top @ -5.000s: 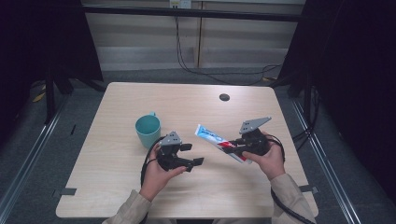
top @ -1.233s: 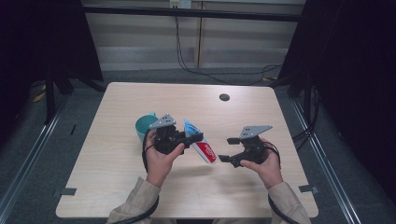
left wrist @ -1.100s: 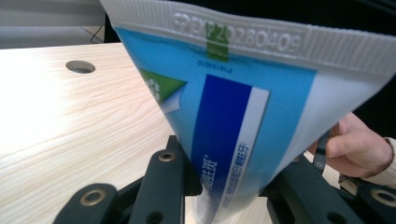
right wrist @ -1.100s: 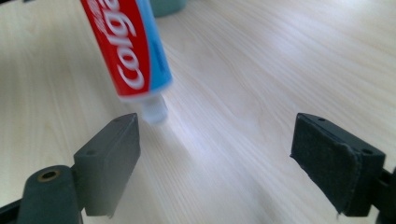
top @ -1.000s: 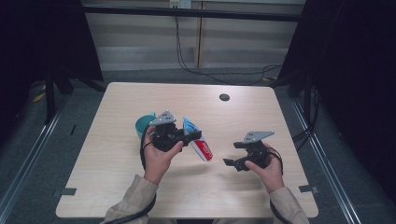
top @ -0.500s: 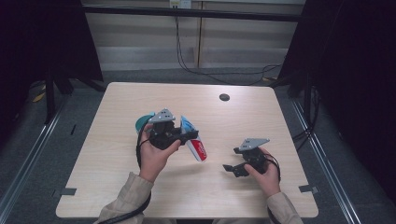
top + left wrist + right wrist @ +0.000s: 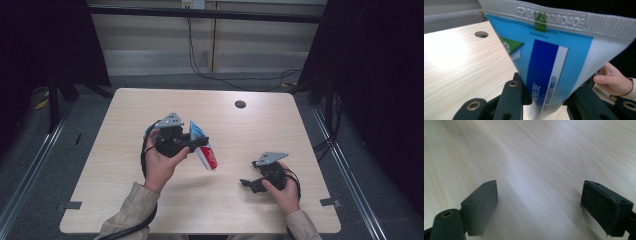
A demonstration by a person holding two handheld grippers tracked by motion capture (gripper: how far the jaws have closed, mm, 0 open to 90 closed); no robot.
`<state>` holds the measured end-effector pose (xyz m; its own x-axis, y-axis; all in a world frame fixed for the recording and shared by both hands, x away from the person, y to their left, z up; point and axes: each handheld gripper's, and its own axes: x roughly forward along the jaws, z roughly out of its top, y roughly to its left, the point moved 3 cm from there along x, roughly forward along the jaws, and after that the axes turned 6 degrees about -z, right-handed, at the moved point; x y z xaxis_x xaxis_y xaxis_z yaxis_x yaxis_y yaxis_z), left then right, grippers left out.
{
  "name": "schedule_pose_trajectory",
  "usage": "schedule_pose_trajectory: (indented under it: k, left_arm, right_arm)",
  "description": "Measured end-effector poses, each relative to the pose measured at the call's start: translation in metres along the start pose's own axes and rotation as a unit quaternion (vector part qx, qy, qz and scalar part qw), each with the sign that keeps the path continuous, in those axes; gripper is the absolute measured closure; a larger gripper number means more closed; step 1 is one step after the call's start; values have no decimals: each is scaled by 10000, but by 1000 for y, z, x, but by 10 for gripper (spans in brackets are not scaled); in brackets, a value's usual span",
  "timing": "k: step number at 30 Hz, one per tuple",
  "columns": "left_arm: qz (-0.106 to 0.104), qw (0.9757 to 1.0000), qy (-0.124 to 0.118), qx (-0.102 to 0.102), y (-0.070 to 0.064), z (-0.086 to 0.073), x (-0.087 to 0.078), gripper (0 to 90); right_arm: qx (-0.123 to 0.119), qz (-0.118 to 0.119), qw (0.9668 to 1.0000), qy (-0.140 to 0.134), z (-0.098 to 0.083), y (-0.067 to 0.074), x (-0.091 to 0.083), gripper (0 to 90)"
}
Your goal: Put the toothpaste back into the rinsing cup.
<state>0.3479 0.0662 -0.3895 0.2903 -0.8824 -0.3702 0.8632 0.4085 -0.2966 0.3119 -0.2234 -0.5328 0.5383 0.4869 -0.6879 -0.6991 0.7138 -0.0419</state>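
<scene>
A toothpaste tube (image 7: 202, 147), blue and white with a red end, hangs tilted above the middle of the wooden table (image 7: 250, 135). My left gripper (image 7: 191, 145) is shut on it. In the left gripper view the tube's crimped flat end (image 7: 554, 42) fans out above the gripper (image 7: 546, 101), whose black jaws clamp its narrower part. My right gripper (image 7: 248, 183) sits low over the table at the front right, open. In the right gripper view its gripper (image 7: 539, 205) has nothing between the pads, just bare wood below.
A sliver of teal cup (image 7: 149, 131) shows behind my left hand. A round cable hole (image 7: 240, 104) lies near the table's far edge. The person's right hand (image 7: 614, 81) appears beyond the tube. Dark curtains and floor rails flank the table.
The tube has passed from the right gripper to the left, which lifted it in front of the cup. The right gripper, now open, has sunk toward the table's front right.
</scene>
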Motion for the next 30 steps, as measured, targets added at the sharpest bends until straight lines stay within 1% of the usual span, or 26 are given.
schedule_pose_trajectory:
  k: [2, 9, 14, 18, 21, 22, 30]
  left_arm:
    - [19, 10000, 23, -18, 1, 2, -2, 734]
    - [52, 9999, 124, 4, 2, 7, -7, 734]
    - [72, 9998, 157, 29, 2, 13, -11, 734]
    - [104, 9998, 144, 1, 3, 17, -14, 736]
    - [106, 9998, 180, -6, 4, 19, -17, 737]
    - [138, 9997, 198, -45, 4, 20, -18, 737]
    - [258, 9994, 217, -41, 9, 26, -26, 738]
  right_arm:
    - [34, -19, 10000, 4, 0, 0, 0, 134]
    - [35, -15, 10000, 2, 0, 0, 0, 133]
    - [36, -14, 10000, 5, 0, 0, 0, 133]
    - [35, -15, 10000, 3, 0, 0, 0, 133]
    - [33, -15, 10000, 1, 0, 0, 0, 133]
    - [32, -15, 10000, 1, 0, 0, 0, 133]
    - [35, -15, 10000, 2, 0, 0, 0, 133]
